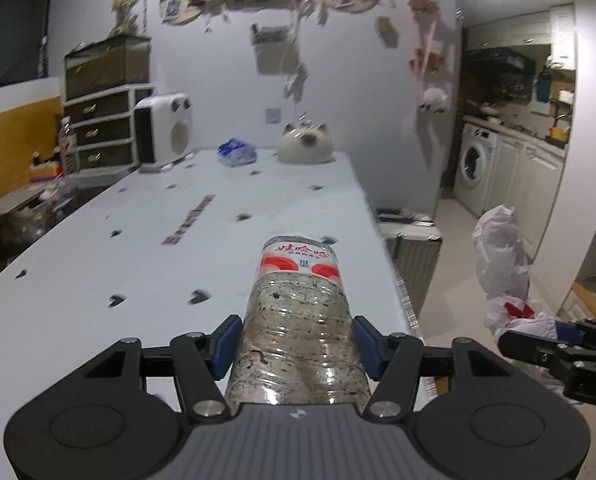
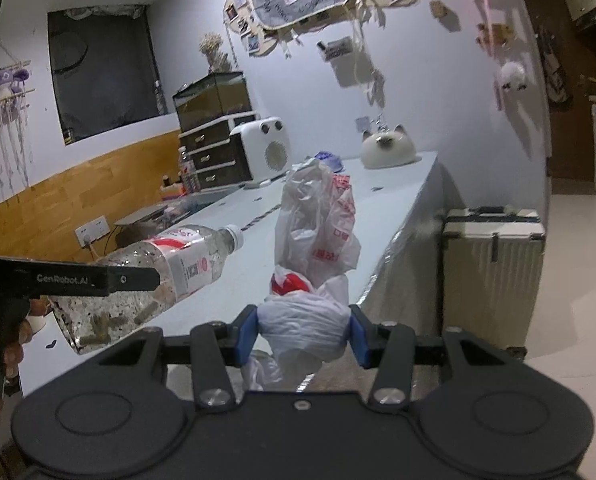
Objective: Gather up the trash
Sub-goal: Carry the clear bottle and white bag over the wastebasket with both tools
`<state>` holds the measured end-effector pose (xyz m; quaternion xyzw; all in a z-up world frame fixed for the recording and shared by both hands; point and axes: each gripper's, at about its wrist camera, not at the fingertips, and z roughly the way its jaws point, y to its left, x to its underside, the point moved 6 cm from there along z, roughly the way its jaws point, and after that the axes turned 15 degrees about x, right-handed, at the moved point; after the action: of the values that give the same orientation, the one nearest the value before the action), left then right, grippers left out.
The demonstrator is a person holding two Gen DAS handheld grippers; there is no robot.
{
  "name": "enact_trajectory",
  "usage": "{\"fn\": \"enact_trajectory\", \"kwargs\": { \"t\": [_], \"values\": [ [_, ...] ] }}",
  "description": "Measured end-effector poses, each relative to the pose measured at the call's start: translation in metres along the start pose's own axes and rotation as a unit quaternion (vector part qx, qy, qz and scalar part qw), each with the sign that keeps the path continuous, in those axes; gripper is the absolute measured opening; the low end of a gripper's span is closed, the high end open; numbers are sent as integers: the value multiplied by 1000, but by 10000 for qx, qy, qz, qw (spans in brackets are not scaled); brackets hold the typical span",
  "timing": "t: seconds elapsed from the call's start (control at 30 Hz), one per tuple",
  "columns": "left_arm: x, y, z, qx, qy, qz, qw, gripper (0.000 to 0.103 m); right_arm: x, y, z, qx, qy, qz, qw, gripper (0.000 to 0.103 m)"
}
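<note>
My left gripper (image 1: 295, 346) is shut on a clear plastic bottle (image 1: 298, 320) with a red and white label. The bottle has dirty debris inside and points away over the table (image 1: 97, 280). In the right wrist view the bottle (image 2: 169, 264) shows at the left, held tilted above the table edge by the left gripper (image 2: 137, 280). My right gripper (image 2: 302, 336) is shut on a white plastic bag (image 2: 310, 240) with red print, bunched between the blue pads and standing up above them. The bag also shows in the left wrist view (image 1: 502, 268), off the table's right side.
A crumpled blue wrapper (image 1: 237, 151) lies at the table's far end next to a cat-shaped ornament (image 1: 306, 145) and a white heater (image 1: 162, 130). A pale suitcase (image 2: 494, 272) stands on the floor by the table's right side. A drawer unit (image 1: 97, 128) stands far left.
</note>
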<state>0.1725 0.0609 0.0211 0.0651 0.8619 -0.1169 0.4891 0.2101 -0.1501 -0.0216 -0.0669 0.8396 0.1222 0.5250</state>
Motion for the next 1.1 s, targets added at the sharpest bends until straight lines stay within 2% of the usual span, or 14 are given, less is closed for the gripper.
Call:
{"fn": "enact_trajectory", "kwargs": {
  "t": [0.33, 0.5, 0.67, 0.83, 1.0, 1.1],
  "values": [
    [-7, -95, 4, 677, -449, 447, 9957, 60, -1, -70, -52, 628, -343, 147, 9973, 48],
    [3, -145, 18, 1009, -538, 581, 9917, 60, 9, -109, -75, 978, -376, 227, 9942, 48],
    [24, -190, 42, 1319, -576, 494, 9884, 60, 25, -147, -83, 1306, -264, 374, 9904, 48],
    [51, -216, 88, 1596, -196, 146, 9869, 60, 49, -184, -76, 1566, 27, 549, 9861, 48],
    [90, -219, 151, 1712, 618, -247, 9830, 60, 75, -215, -56, 1729, 438, 736, 9812, 48],
    [120, -209, 193, 1565, 1130, -567, 9796, 60, 92, -229, -36, 1759, 749, 888, 9775, 48]
  ]
}}
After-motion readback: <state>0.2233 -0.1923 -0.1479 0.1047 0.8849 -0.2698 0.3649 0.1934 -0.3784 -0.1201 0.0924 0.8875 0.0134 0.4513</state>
